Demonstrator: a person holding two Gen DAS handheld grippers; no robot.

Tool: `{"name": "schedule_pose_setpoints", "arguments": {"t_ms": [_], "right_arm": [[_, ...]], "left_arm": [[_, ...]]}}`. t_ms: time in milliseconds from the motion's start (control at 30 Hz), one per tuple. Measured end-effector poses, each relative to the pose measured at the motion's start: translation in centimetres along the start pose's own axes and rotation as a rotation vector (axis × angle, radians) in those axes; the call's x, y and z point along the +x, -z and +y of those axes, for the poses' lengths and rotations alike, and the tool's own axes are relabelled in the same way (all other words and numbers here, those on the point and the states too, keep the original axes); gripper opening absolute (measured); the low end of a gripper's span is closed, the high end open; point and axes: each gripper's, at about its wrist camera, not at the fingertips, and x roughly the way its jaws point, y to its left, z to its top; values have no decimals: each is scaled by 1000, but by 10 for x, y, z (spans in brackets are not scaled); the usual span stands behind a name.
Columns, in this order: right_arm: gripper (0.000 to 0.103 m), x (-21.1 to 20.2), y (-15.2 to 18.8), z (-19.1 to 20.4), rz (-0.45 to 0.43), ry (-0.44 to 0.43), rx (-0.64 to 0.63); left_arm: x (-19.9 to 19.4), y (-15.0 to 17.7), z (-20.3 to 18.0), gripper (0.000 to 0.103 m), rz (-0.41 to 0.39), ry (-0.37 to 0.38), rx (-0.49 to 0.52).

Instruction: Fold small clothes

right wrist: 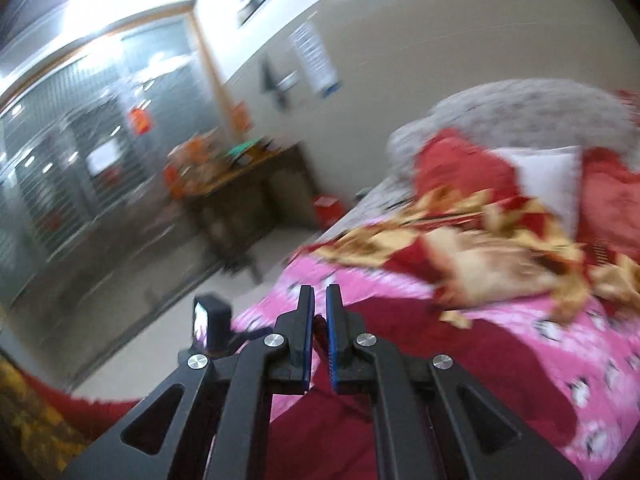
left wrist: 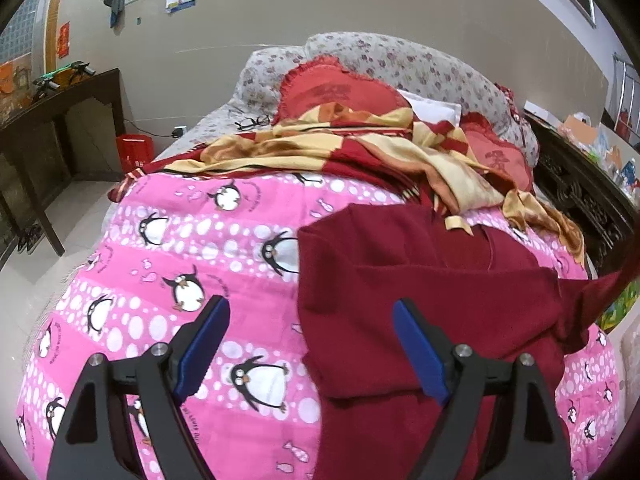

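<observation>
Dark red garment (left wrist: 432, 292), pink penguin quilt (left wrist: 180, 264)

Bare pink quilt (left wrist: 160, 264) left of the garment (left wrist: 420, 280) (crumpled blanket (left wrist: 320, 144) crowds behind).

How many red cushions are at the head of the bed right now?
2. One heart-shaped red cushion leans against the floral bedding at centre; a second red cushion sits to its right, partly under the red-and-yellow blanket. More may be hidden beneath it.
</observation>
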Motion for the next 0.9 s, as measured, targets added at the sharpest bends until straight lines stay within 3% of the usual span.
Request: {"name": "schedule_pose_setpoints", "arguments": {"t_ms": [100,167,333,433,500,667,833,900], "right_arm": [[25,65,8,-8,131,-76,28],[25,110,21,-17,218,-69,49],[25,210,64,-58,391,38,112],[26,237,74,-92,421,147,159],[29,235,72,-110,416,235,198],[48,170,60,-113,254,282,237],[50,87,79,-94,140,301,229],[50,54,97,-89,120,324,242]], "left_arm": [[-4,2,9,87,-10,3,-15],[-6,4,15,87,-17,6,-17],[-1,9,22,87,8,6,-15],[3,9,20,87,13,29,-13],[5,9,15,87,7,48,-5],[22,5,-9,89,25,117,10],[49,6,-39,89,62,166,66],[53,8,-54,89,69,179,134]]}}
